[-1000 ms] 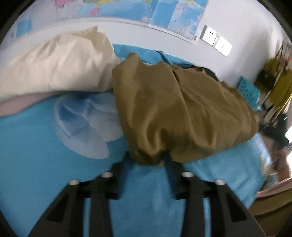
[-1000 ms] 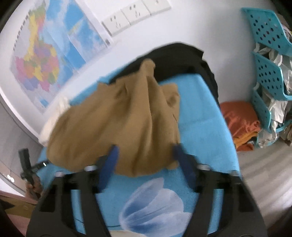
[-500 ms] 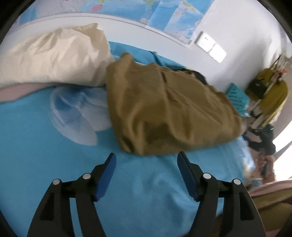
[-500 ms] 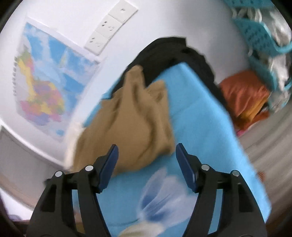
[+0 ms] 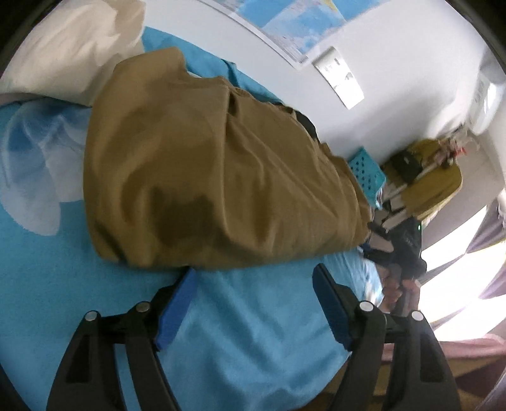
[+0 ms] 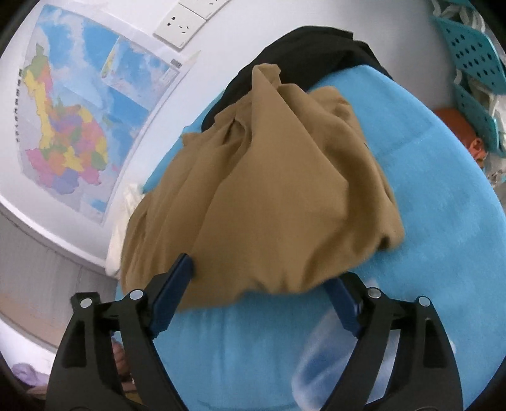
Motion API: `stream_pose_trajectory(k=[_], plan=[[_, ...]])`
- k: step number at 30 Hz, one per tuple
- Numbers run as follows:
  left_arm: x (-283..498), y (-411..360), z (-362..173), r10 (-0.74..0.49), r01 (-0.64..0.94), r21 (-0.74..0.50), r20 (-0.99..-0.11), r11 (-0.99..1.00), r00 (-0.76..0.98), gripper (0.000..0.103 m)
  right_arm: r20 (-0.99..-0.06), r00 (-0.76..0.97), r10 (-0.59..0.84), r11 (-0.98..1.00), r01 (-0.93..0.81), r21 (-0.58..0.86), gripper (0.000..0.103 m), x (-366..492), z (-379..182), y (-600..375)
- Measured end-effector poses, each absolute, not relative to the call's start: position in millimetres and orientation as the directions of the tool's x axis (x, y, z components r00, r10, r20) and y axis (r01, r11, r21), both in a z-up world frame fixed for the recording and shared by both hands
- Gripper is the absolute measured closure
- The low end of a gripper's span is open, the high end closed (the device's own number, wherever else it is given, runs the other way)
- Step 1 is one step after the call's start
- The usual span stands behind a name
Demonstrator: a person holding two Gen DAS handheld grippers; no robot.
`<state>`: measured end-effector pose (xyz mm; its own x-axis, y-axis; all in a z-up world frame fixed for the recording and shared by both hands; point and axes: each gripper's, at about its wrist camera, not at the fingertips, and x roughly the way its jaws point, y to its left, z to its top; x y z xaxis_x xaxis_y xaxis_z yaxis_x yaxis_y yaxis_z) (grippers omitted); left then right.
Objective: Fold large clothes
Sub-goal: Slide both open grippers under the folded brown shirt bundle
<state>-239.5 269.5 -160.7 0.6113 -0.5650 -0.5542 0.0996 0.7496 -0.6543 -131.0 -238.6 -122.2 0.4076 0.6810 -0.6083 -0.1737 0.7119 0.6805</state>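
Observation:
A large tan-brown garment (image 5: 202,177) lies folded in a loose bundle on a bright blue blanket (image 5: 246,341) with a white flower print. My left gripper (image 5: 253,275) is open and empty, its blue pads just short of the garment's near edge. In the right wrist view the same garment (image 6: 268,202) fills the middle. My right gripper (image 6: 262,272) is open, with its blue pads at the near hem on either side; the cloth drapes over the tips, and nothing is clamped.
A cream pillow (image 5: 69,47) lies at the far left of the bed. A black garment (image 6: 310,53) lies behind the tan one by the wall. A map (image 6: 82,104) and sockets (image 6: 180,25) hang on the wall. Teal baskets (image 6: 474,57) and orange cloth (image 6: 458,126) stand off the bed's right side.
My left gripper let go of the garment's edge, opened and drew back a little. My right gripper pulled away, then came back close to the near hem. The garment now rests on the blanket.

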Motion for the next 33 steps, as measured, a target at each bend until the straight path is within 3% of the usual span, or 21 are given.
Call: stream_pose_trajectory(k=[7,17,29,31,33], plan=[[-229,262,-155,-0.503,0.006,-0.644,-0.591,0.765,0.631,0.028,-0.619,0.416,0.666,0.72,-0.141,0.68,0.021,-136,-123,-241],[-224,229,-145,-0.348,-0.016,-0.46,-0.693,0.888,0.632,0.018,-0.612,0.39,0.689,0.697,-0.12,0.707,0.014,-134,-124,-229],[-229,233,-147,-0.359,0.006,-0.461,-0.682,0.887,0.637,0.016,-0.581,0.388,0.715,0.652,-0.072,0.755,0.004,-118,-124,-206],[-229,234,-148,-0.368,0.008,-0.471,-0.677,0.882,0.637,0.015,-0.589,0.382,0.712,0.661,-0.083,0.746,0.005,-115,-123,-196],[-229,234,-147,-0.372,0.007,-0.477,-0.676,0.879,0.636,0.014,-0.577,0.365,0.731,0.642,-0.079,0.763,0.018,-109,-120,-190]])
